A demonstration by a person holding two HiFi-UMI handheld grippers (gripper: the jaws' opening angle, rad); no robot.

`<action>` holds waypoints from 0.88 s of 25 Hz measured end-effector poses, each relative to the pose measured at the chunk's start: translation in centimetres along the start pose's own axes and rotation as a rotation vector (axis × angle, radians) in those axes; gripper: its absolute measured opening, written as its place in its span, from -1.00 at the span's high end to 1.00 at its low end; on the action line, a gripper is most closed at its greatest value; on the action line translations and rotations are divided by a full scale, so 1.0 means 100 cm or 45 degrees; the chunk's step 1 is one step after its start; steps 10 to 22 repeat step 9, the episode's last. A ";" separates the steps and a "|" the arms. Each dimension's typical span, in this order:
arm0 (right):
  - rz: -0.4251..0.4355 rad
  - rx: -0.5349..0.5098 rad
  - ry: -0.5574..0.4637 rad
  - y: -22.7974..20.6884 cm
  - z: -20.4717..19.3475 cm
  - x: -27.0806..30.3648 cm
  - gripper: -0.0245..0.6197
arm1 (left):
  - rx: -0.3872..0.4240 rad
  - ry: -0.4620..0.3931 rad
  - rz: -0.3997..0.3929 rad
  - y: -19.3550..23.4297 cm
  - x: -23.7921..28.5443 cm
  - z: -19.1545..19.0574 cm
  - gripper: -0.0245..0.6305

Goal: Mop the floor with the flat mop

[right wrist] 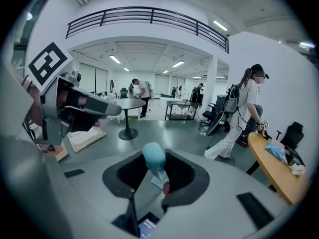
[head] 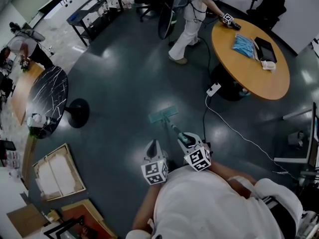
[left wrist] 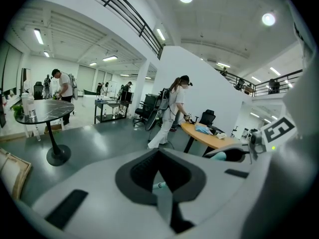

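1. Your right gripper (head: 185,139) has its jaws closed on the rounded teal handle grip (right wrist: 153,157) of the teal flat mop (head: 163,115). In the right gripper view the end of the grip stands up between the two jaws.
2. From that grip the slim pole slopes forward and down to the mop's rectangular head. The head lies flat on the glossy dark grey floor (head: 124,73), just ahead of you.
3. Your left gripper (head: 153,145) has its jaws drawn together with nothing between them. It hangs just to the left of the right gripper, pointing forward, and is apart from the mop pole.
4. A thin white cable (head: 234,130) trails across the floor to the right of the mop head. It runs from a white power strip (head: 213,89) lying near the base of the oval wooden table (head: 259,83).
5. On that table rest a crumpled blue packet (head: 244,45) and, just beside it, a flat black slab (head: 264,49).
6. A person in white trousers (head: 188,29) stands at the far end of the wooden table, one hand on its top, well apart from the mop.
7. A round black table with white veining (head: 47,96) stands on a black pedestal foot, well to the left of the mop head.
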State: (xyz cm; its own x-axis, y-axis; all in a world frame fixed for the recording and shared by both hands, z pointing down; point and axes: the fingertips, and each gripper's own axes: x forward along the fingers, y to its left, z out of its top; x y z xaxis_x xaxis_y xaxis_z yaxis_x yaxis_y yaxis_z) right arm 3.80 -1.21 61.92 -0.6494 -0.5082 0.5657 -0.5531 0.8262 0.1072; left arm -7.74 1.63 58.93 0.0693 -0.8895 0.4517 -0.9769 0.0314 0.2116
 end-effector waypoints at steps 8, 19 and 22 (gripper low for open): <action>0.002 0.001 -0.006 0.000 0.001 0.001 0.58 | -0.006 0.009 0.004 0.003 0.001 -0.001 0.91; 0.002 0.001 -0.007 0.001 0.002 0.001 0.58 | -0.006 0.010 0.003 0.003 0.001 -0.001 0.91; 0.002 0.001 -0.007 0.001 0.002 0.001 0.58 | -0.006 0.010 0.003 0.003 0.001 -0.001 0.91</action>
